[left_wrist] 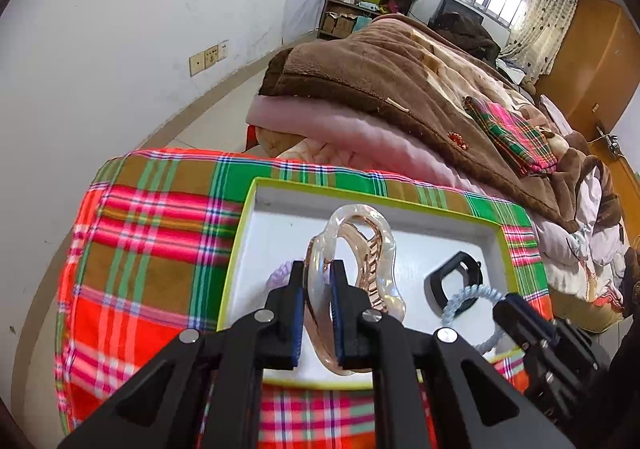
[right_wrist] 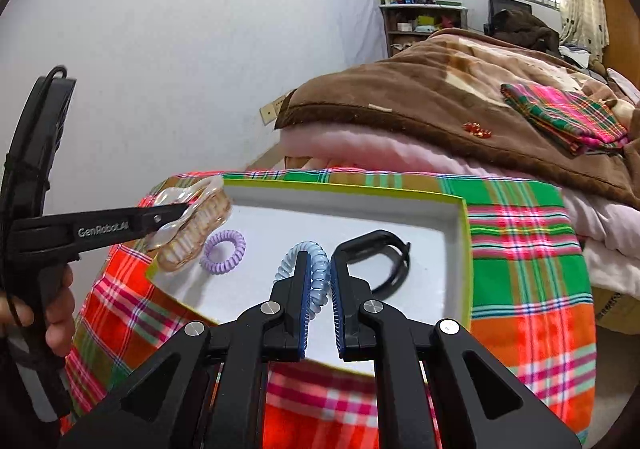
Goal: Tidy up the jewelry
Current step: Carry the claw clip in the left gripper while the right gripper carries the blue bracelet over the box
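Nearest the right wrist camera, the right claw (right_wrist: 319,269) is clamped on a pale blue coil hair tie (right_wrist: 316,269), held over the near part of a white box with a lime-green rim (right_wrist: 462,245). Just past it, a black band (right_wrist: 380,261) lies on the box floor, and a lilac coil hair tie (right_wrist: 224,252) lies apart to the left. At the box's left edge, the left claw (left_wrist: 319,273) pinches the clear loop of a translucent, rose-gold hair clip (left_wrist: 360,249), lifted above the box floor. Under the box spreads a bright plaid cloth (right_wrist: 528,249) over the tabletop. Beyond, a brown blanket (right_wrist: 420,97) covers the bed, with a folded plaid cloth (right_wrist: 568,117) and a small red ornament (right_wrist: 476,129) lying on it.
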Demonstrator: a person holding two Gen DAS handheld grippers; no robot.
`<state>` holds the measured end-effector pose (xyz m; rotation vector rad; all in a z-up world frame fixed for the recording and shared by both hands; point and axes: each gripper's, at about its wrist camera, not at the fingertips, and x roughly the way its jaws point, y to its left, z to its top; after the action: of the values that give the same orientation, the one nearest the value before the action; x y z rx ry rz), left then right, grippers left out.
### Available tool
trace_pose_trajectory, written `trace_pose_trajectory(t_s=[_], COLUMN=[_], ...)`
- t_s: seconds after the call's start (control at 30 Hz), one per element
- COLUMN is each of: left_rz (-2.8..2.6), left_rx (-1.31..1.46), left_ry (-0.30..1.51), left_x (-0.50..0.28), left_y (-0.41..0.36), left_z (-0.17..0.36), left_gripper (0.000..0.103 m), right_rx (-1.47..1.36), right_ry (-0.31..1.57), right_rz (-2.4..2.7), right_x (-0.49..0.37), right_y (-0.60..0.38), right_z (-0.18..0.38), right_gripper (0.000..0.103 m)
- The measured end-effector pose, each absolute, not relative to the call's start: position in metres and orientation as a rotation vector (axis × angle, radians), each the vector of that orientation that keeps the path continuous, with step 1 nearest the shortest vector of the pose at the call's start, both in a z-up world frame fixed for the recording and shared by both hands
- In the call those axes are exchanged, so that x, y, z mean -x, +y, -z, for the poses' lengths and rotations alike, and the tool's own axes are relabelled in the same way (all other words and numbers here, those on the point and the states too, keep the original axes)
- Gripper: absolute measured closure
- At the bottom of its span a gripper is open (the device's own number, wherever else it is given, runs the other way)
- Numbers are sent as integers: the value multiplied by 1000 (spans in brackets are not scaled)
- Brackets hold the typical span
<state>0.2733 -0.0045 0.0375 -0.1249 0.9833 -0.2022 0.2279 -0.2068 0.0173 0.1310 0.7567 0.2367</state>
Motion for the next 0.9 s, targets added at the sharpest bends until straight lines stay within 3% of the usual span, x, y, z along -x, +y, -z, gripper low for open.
trace_pose_trajectory(t_s=[0.9], left_rz=[195], left_rx=[127], left_ry=[1049], left_x=[-317], left_y=[-17], left_z=[-2], left_gripper=[90], right_rx=[-110], right_ry=[844], right_rz=[-244], right_x=[-265], right_y=[-187], right_z=[17], right_gripper=[93])
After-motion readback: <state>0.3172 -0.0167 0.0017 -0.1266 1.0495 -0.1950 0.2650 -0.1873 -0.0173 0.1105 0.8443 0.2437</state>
